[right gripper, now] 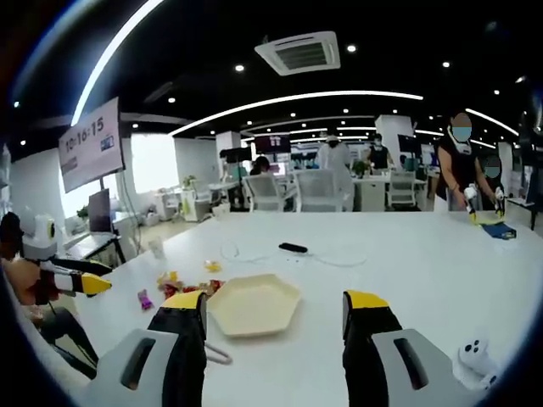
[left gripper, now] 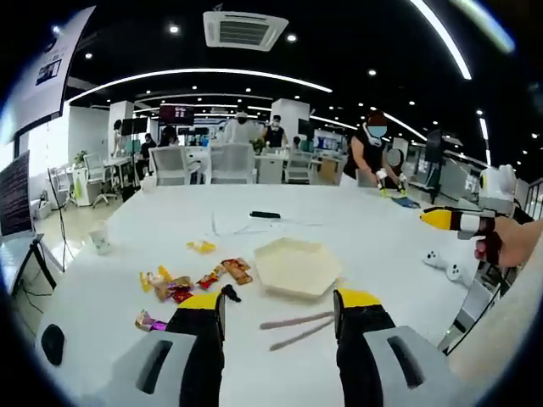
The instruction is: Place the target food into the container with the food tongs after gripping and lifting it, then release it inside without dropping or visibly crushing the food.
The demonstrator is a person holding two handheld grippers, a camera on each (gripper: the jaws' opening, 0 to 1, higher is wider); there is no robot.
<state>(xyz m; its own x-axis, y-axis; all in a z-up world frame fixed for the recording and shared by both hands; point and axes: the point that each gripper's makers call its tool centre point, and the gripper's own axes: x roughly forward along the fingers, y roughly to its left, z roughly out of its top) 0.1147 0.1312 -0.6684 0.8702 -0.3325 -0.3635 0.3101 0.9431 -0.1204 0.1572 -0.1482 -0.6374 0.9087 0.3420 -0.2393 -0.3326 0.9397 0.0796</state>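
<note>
A pair of grey food tongs [left gripper: 294, 321] lies flat on the white table [left gripper: 356, 229], just beyond and between the jaws of my left gripper [left gripper: 278, 301], which is open and empty. Behind the tongs sits a cream hexagonal container [left gripper: 297, 265] with nothing in it. Several wrapped snacks [left gripper: 191, 280] are scattered to its left. My right gripper [right gripper: 273, 303] is open and empty too, hovering before the container [right gripper: 254, 305], with the snacks [right gripper: 182, 281] to the left. A hand holds it at the right edge of the left gripper view [left gripper: 450, 219].
A black device [left gripper: 265, 214] with a cable lies mid-table, and a paper cup [left gripper: 100, 237] stands near the left edge. A white controller [right gripper: 475, 356] lies at the right. People work at desks and chairs behind the table.
</note>
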